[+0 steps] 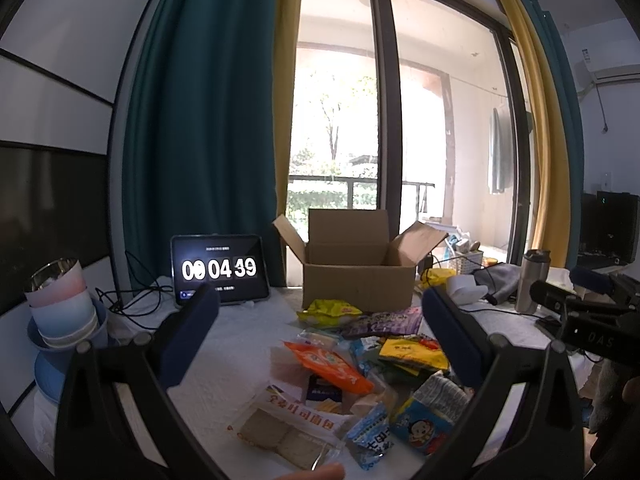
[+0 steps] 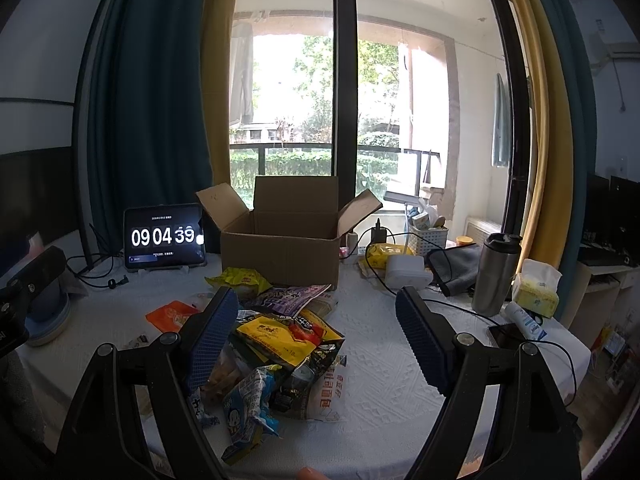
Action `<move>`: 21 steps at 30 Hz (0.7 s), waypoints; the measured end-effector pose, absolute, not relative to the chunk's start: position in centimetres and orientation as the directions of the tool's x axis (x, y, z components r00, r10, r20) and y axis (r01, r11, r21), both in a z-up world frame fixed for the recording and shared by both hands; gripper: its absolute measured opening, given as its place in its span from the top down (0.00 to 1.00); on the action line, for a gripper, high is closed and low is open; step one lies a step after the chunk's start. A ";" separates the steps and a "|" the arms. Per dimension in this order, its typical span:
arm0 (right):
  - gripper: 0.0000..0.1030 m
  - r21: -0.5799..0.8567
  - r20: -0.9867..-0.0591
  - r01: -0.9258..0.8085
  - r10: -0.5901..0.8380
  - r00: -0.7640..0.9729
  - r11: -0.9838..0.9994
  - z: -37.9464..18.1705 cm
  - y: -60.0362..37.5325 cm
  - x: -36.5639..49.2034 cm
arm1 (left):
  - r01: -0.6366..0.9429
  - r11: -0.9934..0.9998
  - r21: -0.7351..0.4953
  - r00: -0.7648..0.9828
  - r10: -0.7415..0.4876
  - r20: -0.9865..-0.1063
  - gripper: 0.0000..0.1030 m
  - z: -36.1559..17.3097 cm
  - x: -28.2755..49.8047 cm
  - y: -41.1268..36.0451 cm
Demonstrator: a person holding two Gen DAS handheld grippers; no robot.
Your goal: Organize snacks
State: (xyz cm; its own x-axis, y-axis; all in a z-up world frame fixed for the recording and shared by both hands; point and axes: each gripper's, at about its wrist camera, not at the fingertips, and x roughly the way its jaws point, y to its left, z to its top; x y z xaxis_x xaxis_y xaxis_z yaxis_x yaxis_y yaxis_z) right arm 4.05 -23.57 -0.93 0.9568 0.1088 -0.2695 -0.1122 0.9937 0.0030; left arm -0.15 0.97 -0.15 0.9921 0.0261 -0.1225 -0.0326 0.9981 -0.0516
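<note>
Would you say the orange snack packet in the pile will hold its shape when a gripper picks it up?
Probably not. The orange snack packet looks like thin, flat film, so it should be light and likely to droop. Its glossy surface may slip between pads. It rests on other packets, so lifting it could shift them.

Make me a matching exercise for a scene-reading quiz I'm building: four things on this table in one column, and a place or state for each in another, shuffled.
Things:
1. box
2. tablet
3. steel tumbler
4. orange packet

Places or states:
A. left of the box, showing a clock
B. flat on the cloth, at the left edge of the snack pile
C. behind the snack pile, flaps open
D. upright, right of the box, beside the tissue pack

Pairs: 1-C, 2-A, 3-D, 4-B
</note>
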 end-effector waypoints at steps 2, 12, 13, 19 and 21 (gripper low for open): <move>0.19 0.001 -0.271 -0.114 0.110 0.956 0.994 -1.1 -23.5 4.0 | -0.033 0.998 -0.051 0.992 0.026 -0.124 0.01 -0.2 -0.2 1.1; 0.19 0.001 -0.293 -0.126 0.121 0.949 0.992 -1.7 -23.1 4.3 | -0.042 0.998 -0.051 0.987 0.033 -0.157 0.01 -1.2 0.2 1.2; 0.19 0.001 -0.298 -0.130 0.124 0.947 0.992 -1.8 -23.1 4.5 | -0.042 0.998 -0.050 0.986 0.033 -0.166 0.01 -1.4 0.3 1.2; 0.19 0.001 -0.334 -0.156 0.147 0.931 0.988 -2.9 -22.4 5.4 | -0.051 0.998 -0.047 0.971 0.039 -0.235 0.01 -3.3 1.5 1.6; 0.19 0.001 -0.357 -0.168 0.157 0.921 0.986 -3.6 -22.1 5.9 | -0.053 0.998 -0.044 0.965 0.040 -0.260 0.01 -4.0 1.8 1.7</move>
